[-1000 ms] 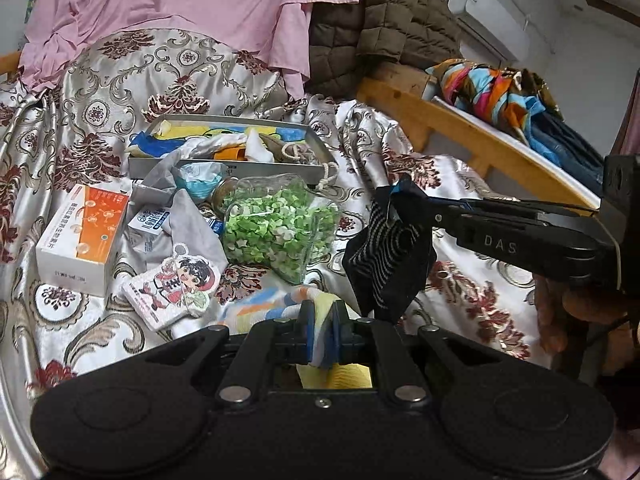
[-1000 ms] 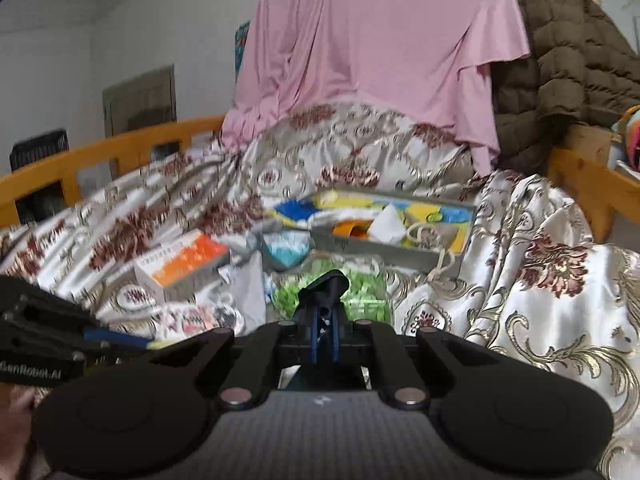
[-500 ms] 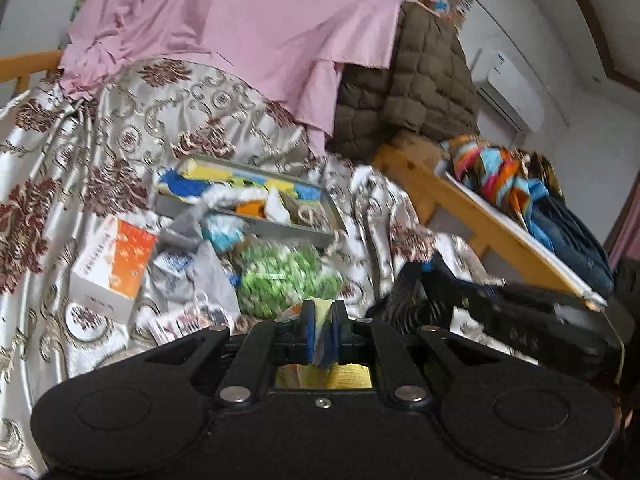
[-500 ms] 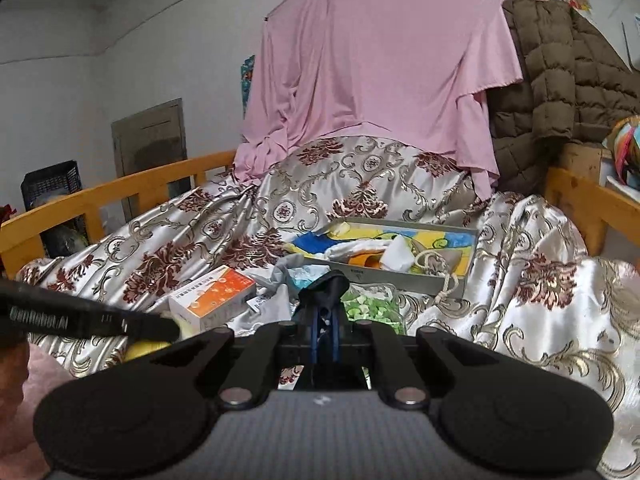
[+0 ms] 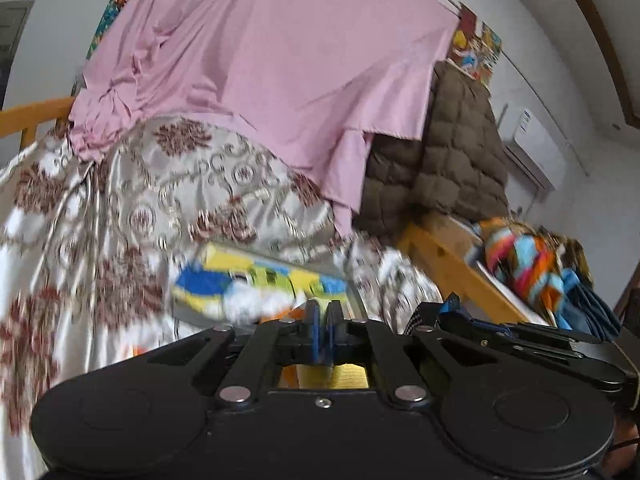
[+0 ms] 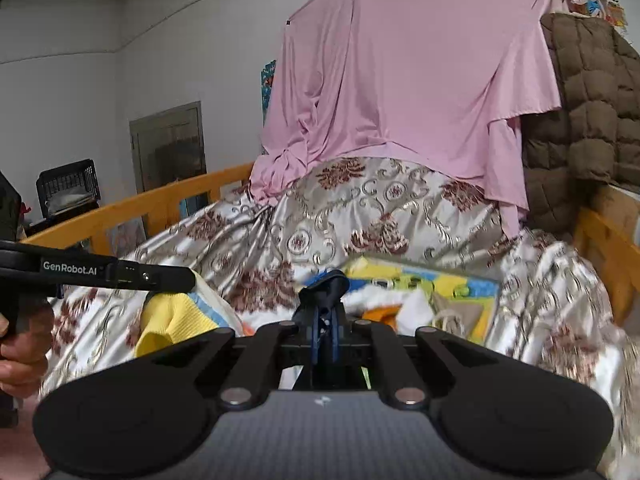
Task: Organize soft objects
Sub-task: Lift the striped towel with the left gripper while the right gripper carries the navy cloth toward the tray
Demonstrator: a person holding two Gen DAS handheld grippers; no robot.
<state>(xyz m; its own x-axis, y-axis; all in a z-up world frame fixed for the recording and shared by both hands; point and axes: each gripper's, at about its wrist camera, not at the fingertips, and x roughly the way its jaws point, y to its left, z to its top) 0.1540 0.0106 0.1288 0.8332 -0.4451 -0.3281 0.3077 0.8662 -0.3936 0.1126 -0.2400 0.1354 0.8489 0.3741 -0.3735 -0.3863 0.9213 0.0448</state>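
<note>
Yellow ribbed cloth [image 6: 176,320] pinched in the left claw [image 5: 322,322] — dark striped fabric [image 6: 324,288] clamped in the right claw [image 6: 325,330], grey tray [image 6: 490,308] at one o'clock.

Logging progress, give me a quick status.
Left claw shut on yellow sock. Right claw shut on dark sock. Tray ahead, nothing blocking.

Tray [image 6: 486,276] on bedspread [image 6: 360,208]; sheet [image 6: 400,80] hangs behind; quilted jacket [image 6: 588,120] to its right.
</note>
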